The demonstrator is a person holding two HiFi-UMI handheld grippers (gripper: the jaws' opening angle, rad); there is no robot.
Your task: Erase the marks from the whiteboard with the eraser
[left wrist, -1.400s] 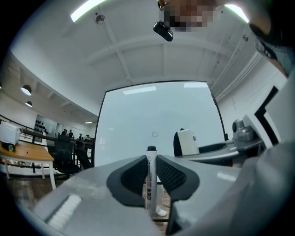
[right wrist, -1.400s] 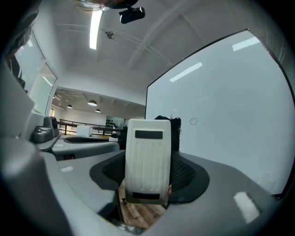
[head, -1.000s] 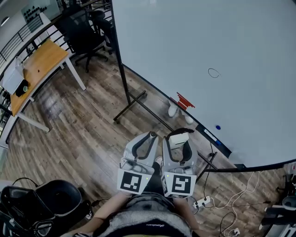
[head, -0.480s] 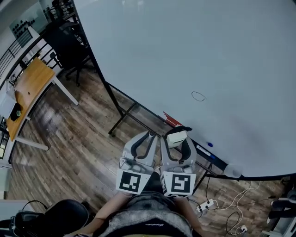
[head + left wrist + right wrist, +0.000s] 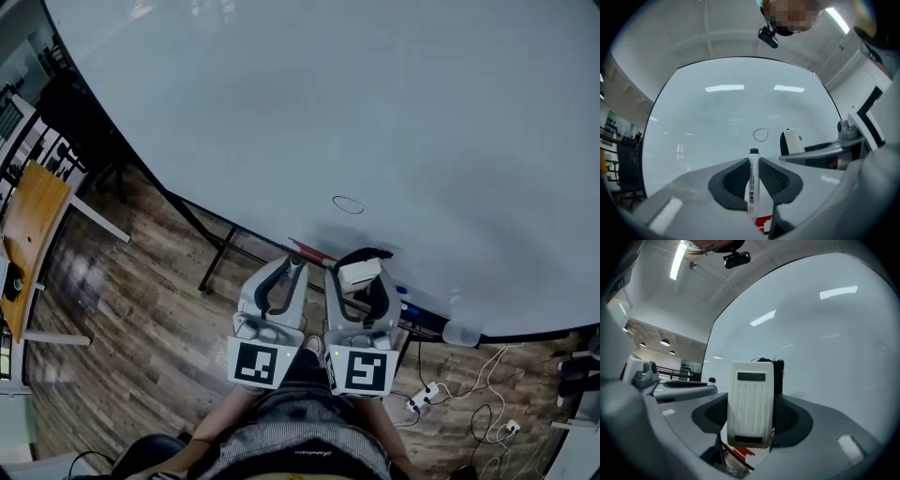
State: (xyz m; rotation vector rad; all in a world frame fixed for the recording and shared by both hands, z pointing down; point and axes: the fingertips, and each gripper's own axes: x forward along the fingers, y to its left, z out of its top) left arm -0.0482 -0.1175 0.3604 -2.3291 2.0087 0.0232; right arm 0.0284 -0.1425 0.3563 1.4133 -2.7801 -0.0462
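A large whiteboard (image 5: 394, 112) fills most of the head view, with one small oval mark (image 5: 349, 204) drawn on it. The same mark (image 5: 761, 135) shows in the left gripper view, above the marker's tip. My right gripper (image 5: 360, 279) is shut on a white eraser (image 5: 749, 409) with a black felt side, held just below the mark and short of the board. My left gripper (image 5: 278, 281) is shut on a white marker (image 5: 753, 185) that stands upright between its pads, cap up.
The whiteboard's tray (image 5: 427, 319) carries a blue-capped item and a red patch (image 5: 314, 251). Below it lie a wooden floor (image 5: 122, 309), cables and a power strip (image 5: 422, 403). A wooden desk (image 5: 28, 234) stands at the far left.
The view has closed in on the whiteboard; the oval mark has come nearer to my grippers. Both grippers have risen toward the board, keeping hold of marker and eraser.
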